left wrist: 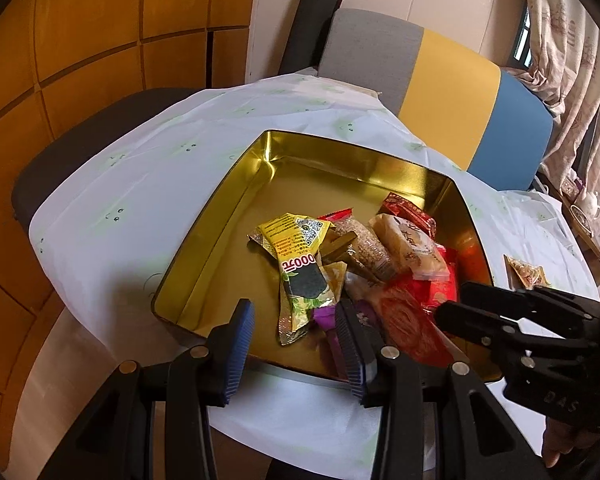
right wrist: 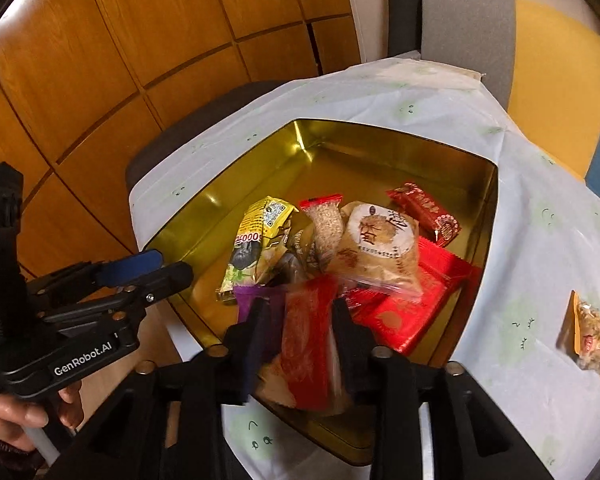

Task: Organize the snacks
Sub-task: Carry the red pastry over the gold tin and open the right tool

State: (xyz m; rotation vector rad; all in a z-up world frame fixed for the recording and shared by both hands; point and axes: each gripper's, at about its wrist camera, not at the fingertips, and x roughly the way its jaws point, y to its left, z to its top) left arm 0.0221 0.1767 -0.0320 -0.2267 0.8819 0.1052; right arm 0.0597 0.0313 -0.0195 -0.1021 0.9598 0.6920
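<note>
An open gold tin (left wrist: 228,216) (right wrist: 220,196) sits on the white cloth, holding several snacks: a yellow packet (left wrist: 296,236) (right wrist: 260,224), a sesame bar (left wrist: 364,248) (right wrist: 326,228), a round pastry (left wrist: 408,244) (right wrist: 380,244), red packets (right wrist: 424,208) and a purple one (left wrist: 324,318). My right gripper (right wrist: 300,340) (left wrist: 452,304) hangs over the tin's near corner. A blurred red packet (right wrist: 308,344) lies between its fingers, with a gap beside the left pad. My left gripper (left wrist: 296,344) (right wrist: 160,266) stands open over the tin's near rim with nothing in it.
One orange-wrapped snack (left wrist: 526,272) (right wrist: 592,336) lies on the cloth to the right of the tin. A grey, yellow and blue chair back (left wrist: 440,92) stands behind the table, a dark chair (left wrist: 80,152) to its left. A hand (right wrist: 16,416) holds the left gripper's handle.
</note>
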